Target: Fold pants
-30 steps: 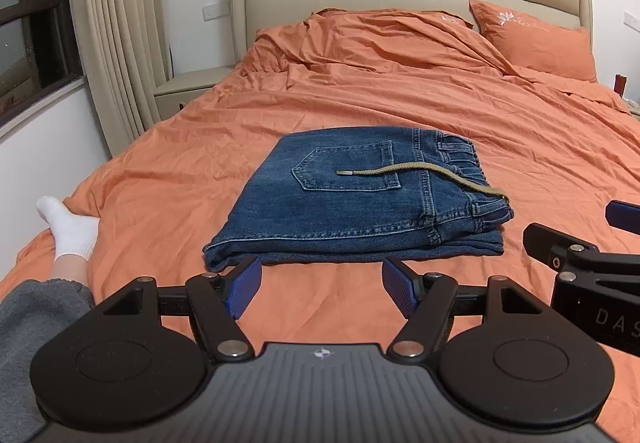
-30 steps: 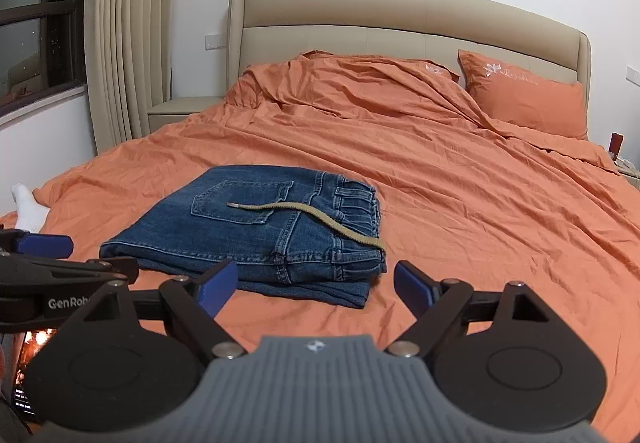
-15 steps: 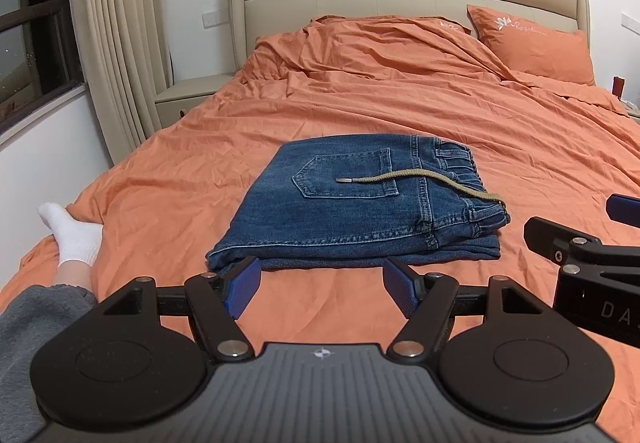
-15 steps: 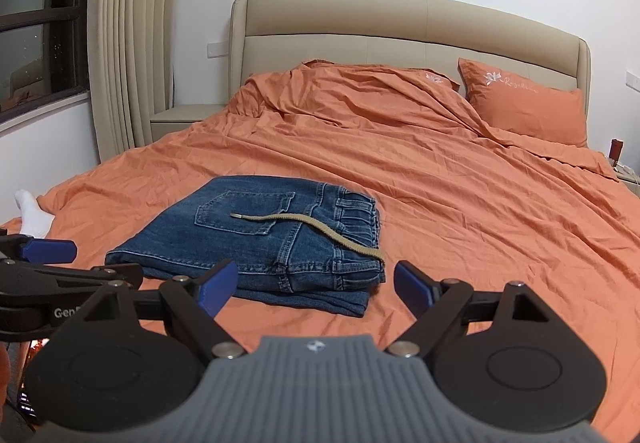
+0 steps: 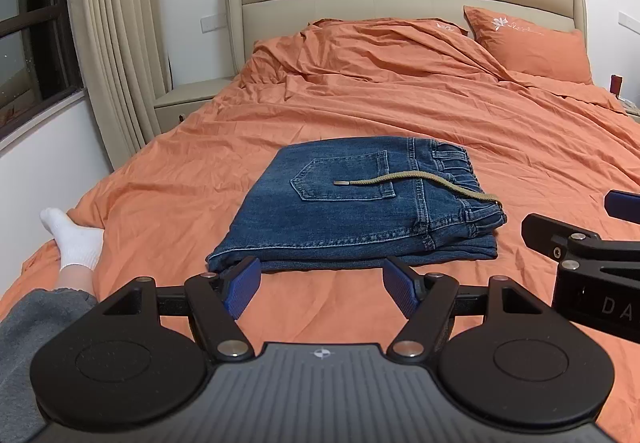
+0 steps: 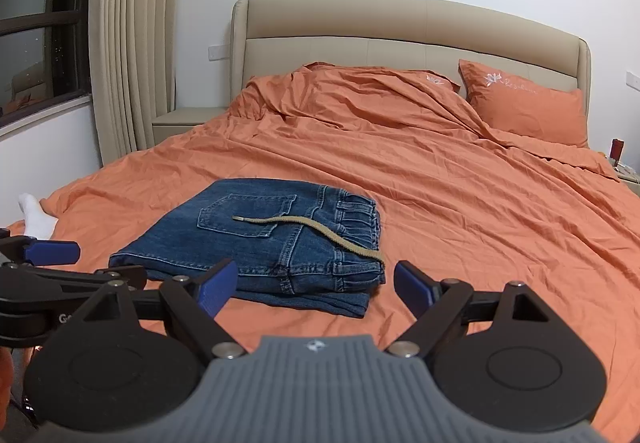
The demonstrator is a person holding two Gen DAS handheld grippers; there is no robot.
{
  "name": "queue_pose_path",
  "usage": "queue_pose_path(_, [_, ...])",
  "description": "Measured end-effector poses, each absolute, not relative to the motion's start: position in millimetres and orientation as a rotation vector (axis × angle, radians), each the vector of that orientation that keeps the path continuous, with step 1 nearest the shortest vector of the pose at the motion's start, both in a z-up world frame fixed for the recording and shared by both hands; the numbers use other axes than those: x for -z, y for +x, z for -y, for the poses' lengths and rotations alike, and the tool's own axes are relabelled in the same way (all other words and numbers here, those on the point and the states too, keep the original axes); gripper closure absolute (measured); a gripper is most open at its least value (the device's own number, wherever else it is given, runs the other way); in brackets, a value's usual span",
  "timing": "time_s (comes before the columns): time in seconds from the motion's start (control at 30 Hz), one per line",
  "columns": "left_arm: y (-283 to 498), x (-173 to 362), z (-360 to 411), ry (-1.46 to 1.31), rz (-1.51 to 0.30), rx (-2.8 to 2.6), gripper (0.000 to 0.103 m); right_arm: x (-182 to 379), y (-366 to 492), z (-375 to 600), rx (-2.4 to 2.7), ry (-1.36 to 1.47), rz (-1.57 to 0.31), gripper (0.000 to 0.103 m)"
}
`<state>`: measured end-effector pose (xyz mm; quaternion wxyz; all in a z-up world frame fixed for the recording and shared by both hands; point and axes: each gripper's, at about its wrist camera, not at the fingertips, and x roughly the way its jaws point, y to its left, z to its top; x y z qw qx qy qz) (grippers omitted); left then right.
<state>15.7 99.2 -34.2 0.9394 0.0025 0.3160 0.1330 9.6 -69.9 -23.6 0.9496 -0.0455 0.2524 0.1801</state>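
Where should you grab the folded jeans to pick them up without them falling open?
Probably grip the jeans at the thick waistband end, where all the layers stack together. Come in low from the right side, sliding one finger of the open right tool under the stack and one on top. The near edge shows loose layers, so pinching there could let the fold open.

Blue denim pants [image 5: 360, 211] lie folded flat on bed.

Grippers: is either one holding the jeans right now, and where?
Nothing is held. The left gripper and right gripper both have open jaws, short of the folded jeans on the bed.
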Motion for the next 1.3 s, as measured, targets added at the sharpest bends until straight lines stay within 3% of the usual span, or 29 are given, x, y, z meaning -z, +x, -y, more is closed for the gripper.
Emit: queue_pose_path(1.3, [11.2,28.9,-99.2,0.016,-0.629,-0.266,0.021,24.2,8.0,70.6,-0.37,-0.092,-0.525,0.021])
